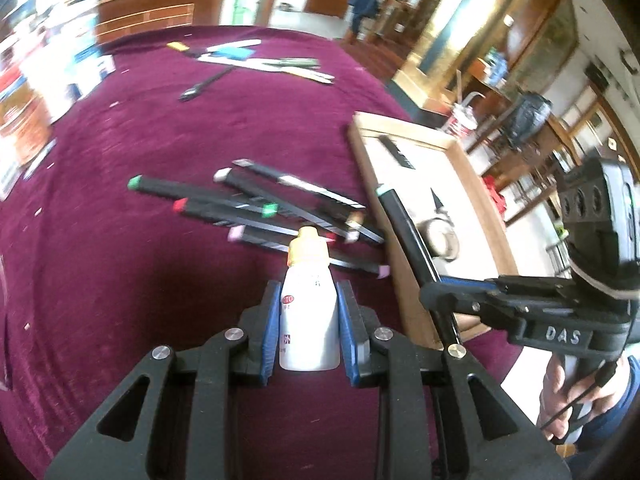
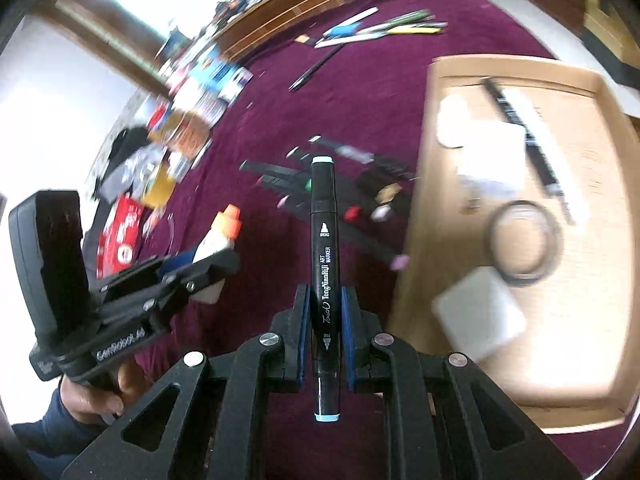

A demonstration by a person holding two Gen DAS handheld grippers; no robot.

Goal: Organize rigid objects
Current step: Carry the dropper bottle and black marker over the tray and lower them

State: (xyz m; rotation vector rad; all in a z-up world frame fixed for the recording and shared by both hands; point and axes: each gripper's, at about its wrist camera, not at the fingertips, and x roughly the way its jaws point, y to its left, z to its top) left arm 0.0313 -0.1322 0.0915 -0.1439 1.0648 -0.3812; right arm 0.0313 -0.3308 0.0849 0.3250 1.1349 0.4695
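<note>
My left gripper is shut on a small white bottle with an orange cap, held upright above the maroon cloth. My right gripper is shut on a black art marker with pale blue ends, pointing forward. In the left wrist view the right gripper holds that marker over the near left edge of the wooden tray. In the right wrist view the left gripper with the bottle is at the left. A pile of black markers lies on the cloth beside the tray.
The tray holds a black pen, a black ring and a white block. More pens and rulers lie at the far side of the table. Boxes and packets crowd the left edge.
</note>
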